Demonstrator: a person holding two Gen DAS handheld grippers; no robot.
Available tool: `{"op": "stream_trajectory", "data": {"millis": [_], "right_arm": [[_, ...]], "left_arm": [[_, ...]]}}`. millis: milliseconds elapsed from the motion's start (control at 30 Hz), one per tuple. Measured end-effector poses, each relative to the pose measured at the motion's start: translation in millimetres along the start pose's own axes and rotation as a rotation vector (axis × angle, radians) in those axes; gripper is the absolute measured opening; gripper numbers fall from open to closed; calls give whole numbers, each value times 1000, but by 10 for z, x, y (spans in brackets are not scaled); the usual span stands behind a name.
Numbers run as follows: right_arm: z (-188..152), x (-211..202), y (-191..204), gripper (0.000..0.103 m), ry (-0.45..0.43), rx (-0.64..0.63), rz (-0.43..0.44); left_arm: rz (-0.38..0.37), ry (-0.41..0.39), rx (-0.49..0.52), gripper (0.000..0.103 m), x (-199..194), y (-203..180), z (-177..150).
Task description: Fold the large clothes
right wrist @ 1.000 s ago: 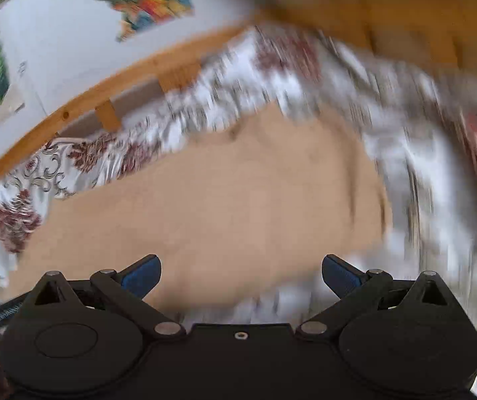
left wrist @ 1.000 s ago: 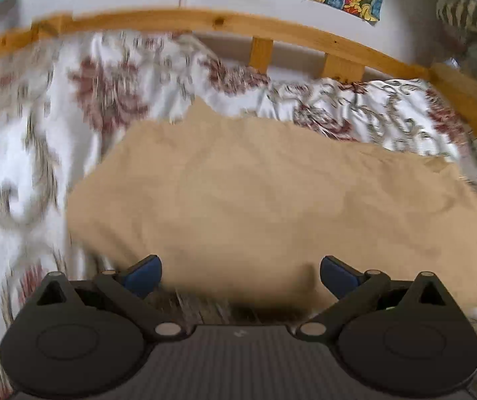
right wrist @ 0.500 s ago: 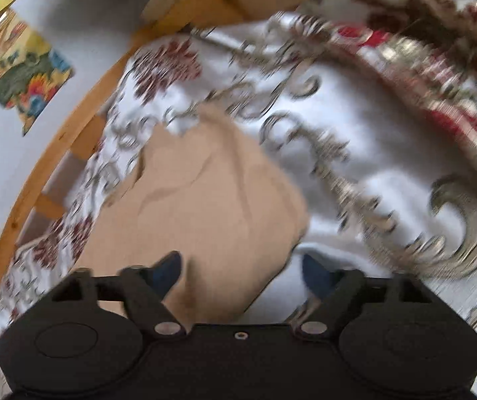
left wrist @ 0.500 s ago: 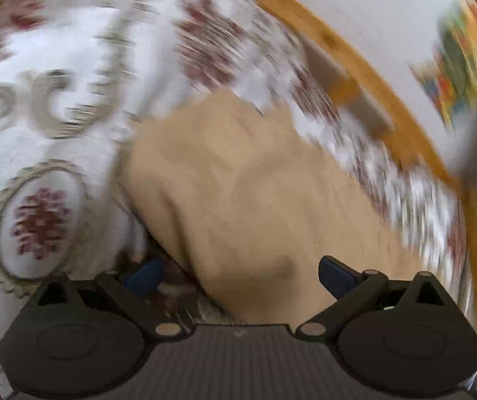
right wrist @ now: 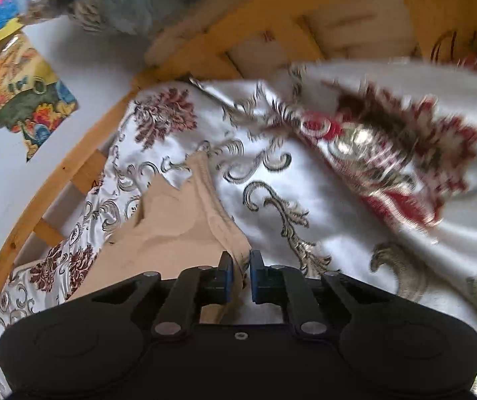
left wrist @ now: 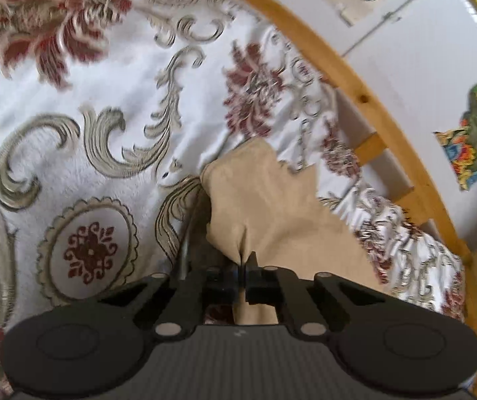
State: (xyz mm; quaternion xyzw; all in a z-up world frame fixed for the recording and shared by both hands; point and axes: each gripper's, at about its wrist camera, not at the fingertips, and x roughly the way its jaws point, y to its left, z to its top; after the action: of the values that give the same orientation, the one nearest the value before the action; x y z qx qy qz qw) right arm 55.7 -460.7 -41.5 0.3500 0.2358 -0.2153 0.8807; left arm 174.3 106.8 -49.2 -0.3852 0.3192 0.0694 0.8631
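The tan, soft knit garment (left wrist: 272, 206) lies flat on the bed, on a white bedspread with red floral and grey scroll pattern (left wrist: 71, 116), near the curved pine bed rail (left wrist: 355, 76).

Left gripper (left wrist: 242, 268): the jaws have just been closing and now stand almost together, pinching a raised fold at one near corner of the garment. A crease runs up from the pinch point.

Right gripper (right wrist: 238, 271): the jaws have just been closing and now stand narrowly apart, with the thicker ribbed hem (right wrist: 218, 213) of the garment between the blue pads (right wrist: 225, 276). The pads appear to press on the cloth.

Handling judgement: the fabric appears light, limp and non-fragile. It will sag between the two hold points and may drag the bedspread beneath it. The ribbed hem offers the firmer hold; the thin corner in the left gripper could slip. Both corners should be raised together, with the edge kept taut, before folding over.
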Motion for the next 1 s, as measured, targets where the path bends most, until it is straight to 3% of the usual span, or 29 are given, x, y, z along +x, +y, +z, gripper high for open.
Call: {"op": "stream_trajectory", "data": {"millis": [200, 300, 333, 367, 467, 567, 667, 767, 867, 1000], "right_arm": [[-26, -136, -17, 11, 9, -35, -32], [-68, -47, -17, 22, 23, -62, -92], [-81, -41, 5, 32, 6, -83, -117], [-99, -43, 37, 47, -21, -111, -138], [-147, -90, 159, 77, -108, -204, -148], [-266, -106, 413, 85, -213, -379, -98], [-516, -37, 745, 97, -276, -622, 11], [-819, 130, 1123, 97, -234, -862, 146], [-1050, 261, 1392, 97, -222, -1002, 237], [-1336, 471, 1577, 96, -175, -1154, 261]], "left_arm": [[-4, 58, 33, 4, -108, 197, -103], [-6, 50, 31, 12, -85, 276, -141], [-1, 39, 52, 15, -84, 253, -151], [1, 33, 73, 26, -84, 233, -161], [-6, 30, 115, 59, -76, 203, -202], [-17, 53, 133, 59, -22, 203, -236], [-20, 65, 137, 59, 26, 202, -228], [-13, 71, 164, 59, 66, 188, -199], [0, 82, 174, 55, 111, 167, -182], [6, 93, 199, 40, 143, 117, -163]]}}
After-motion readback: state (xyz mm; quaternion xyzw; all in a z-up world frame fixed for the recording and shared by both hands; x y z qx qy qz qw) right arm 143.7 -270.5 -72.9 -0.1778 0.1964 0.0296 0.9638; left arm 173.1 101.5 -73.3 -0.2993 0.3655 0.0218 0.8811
